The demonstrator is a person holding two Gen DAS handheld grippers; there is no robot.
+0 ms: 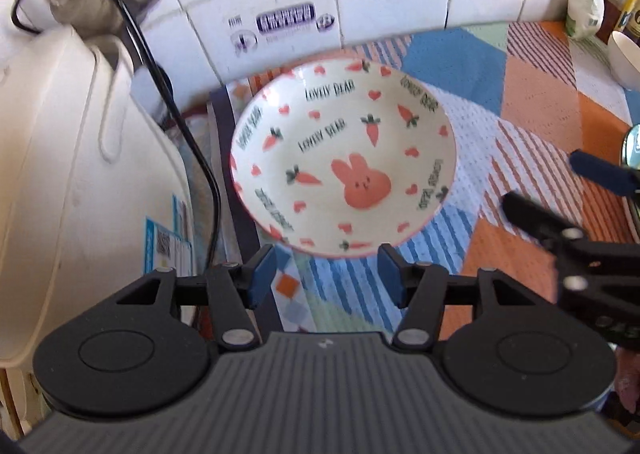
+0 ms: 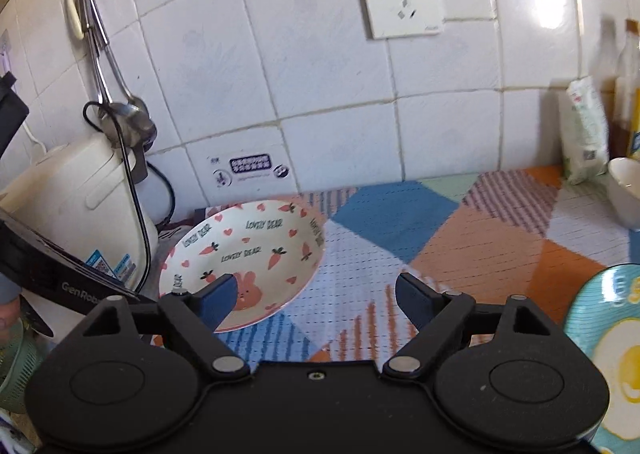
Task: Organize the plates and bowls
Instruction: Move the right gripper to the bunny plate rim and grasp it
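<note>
A white bowl with a pink rabbit, carrots and hearts (image 1: 344, 157) sits on the patterned mat next to the wall; it also shows in the right wrist view (image 2: 256, 250). My left gripper (image 1: 326, 274) is open and empty, just short of the bowl's near rim. My right gripper (image 2: 316, 296) is open and empty, above the mat to the right of the bowl; it also shows in the left wrist view (image 1: 560, 189). A blue plate with a fried-egg print (image 2: 608, 346) lies at the right edge. A plain white bowl (image 2: 626, 189) stands at the far right.
A white rice cooker (image 1: 72, 173) with a black cord (image 1: 192, 149) stands left of the rabbit bowl. Ladles (image 2: 120, 109) hang on the tiled wall above it. A white bag (image 2: 586, 133) and bottles (image 2: 628, 93) stand at the far right. A wall socket (image 2: 402, 1) is above.
</note>
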